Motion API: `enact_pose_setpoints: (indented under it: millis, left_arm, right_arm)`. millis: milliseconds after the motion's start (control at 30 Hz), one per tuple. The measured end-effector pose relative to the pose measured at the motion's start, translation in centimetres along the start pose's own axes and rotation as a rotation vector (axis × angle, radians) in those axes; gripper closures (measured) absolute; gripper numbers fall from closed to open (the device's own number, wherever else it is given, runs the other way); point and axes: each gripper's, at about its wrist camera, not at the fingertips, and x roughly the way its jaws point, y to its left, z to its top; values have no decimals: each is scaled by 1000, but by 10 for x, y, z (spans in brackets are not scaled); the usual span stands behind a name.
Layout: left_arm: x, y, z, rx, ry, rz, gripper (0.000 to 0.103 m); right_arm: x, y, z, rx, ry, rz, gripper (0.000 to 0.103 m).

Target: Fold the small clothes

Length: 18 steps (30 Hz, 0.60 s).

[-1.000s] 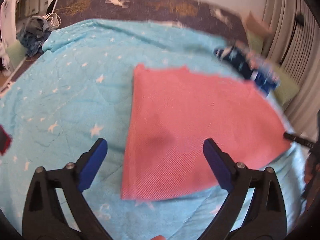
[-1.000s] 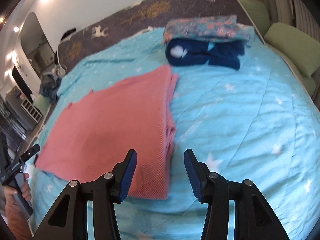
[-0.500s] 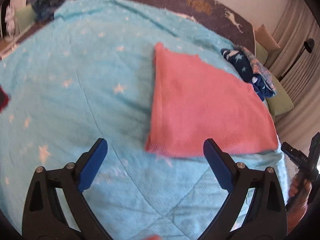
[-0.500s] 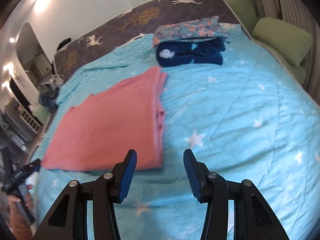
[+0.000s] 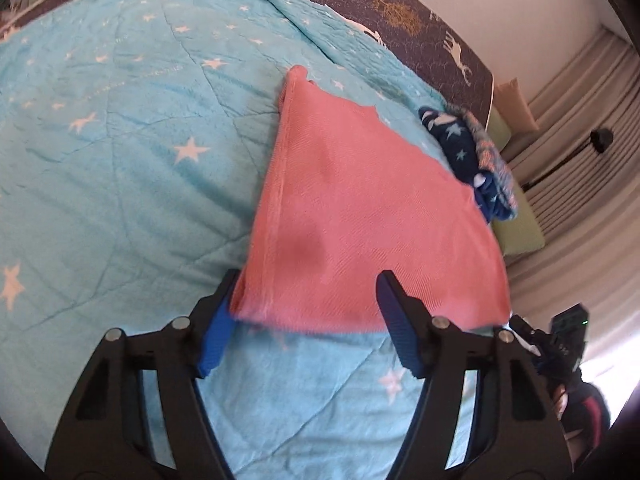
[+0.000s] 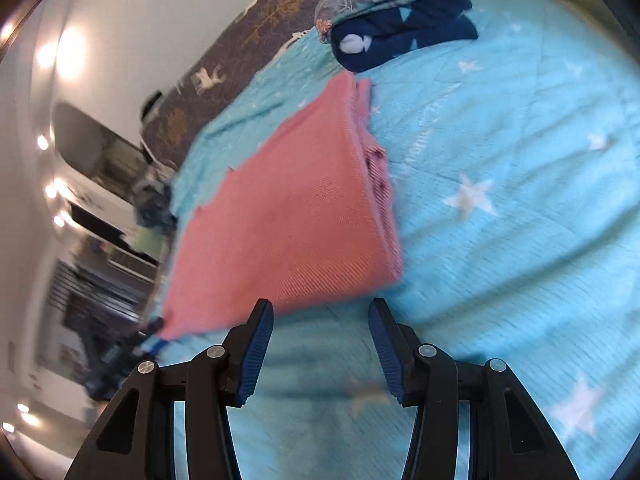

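Our left gripper point(image 5: 308, 312) sits at the near left corner of the pink garment point(image 5: 360, 216), jaws closing around that corner with the cloth between them but not yet clearly pinched; our right gripper point(image 6: 320, 340) hangs just short of the near right corner, jaws parted and opening a little, nothing between them. The garment lies flat and already folded in layers on the turquoise star blanket point(image 5: 120, 160), with a folded pile of dark blue clothes point(image 6: 400, 44) beyond it. We judge the main risks to be catching only the top layer, which would peel the fold apart, or pinching the blanket along with the cloth. If one side grips and lifts first, the piece could skew. The right view is blurred, so we cannot tell how many layers lie along its edge, and the left pad hides the corner itself.
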Motion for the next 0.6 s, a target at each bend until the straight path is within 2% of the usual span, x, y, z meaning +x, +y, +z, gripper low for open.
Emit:
enact_pose_setpoints:
  millis: [33,67,100,133,167,233,267,333,433,533,600]
  left_arm:
    - [2,0,3,-15,-6,-10,37]
    - [6,0,7,-33,-12,-25,47]
    - [10,1,11,-48,-12,-35,69]
    - [15,3,13,-71,-2,-43,84]
    - [22,8,15,-118,21,-49,92]
    - [20,11,14,-165,6,-65,93]
    - [14,7,13,-147,-13,-58,93]
    - [-3,-8,11,-73,-54,-46,93]
    - [-30,-33,8,15,-67,-86,93]
    - [-56,-55,-8,131,-56,-82,93]
    - [-66,-58,-22,168,-36,-73,93]
  right_arm:
    - [6,-3,7,34,-4,36,49]
    - [11,-5,12,60,-9,54,49]
    - [19,-6,19,83,-15,81,48]
    - [25,-4,25,88,-17,92,48]
    - [31,-2,30,90,-20,90,49]
    - [40,5,37,111,-23,71,92]
    - [40,7,39,117,-31,55,97]
    - [26,17,38,99,-83,53,97]
    - [-3,35,36,53,-126,74,98]
    - [-36,49,24,2,-156,68,98]
    - [-54,52,12,-31,-161,39,98]
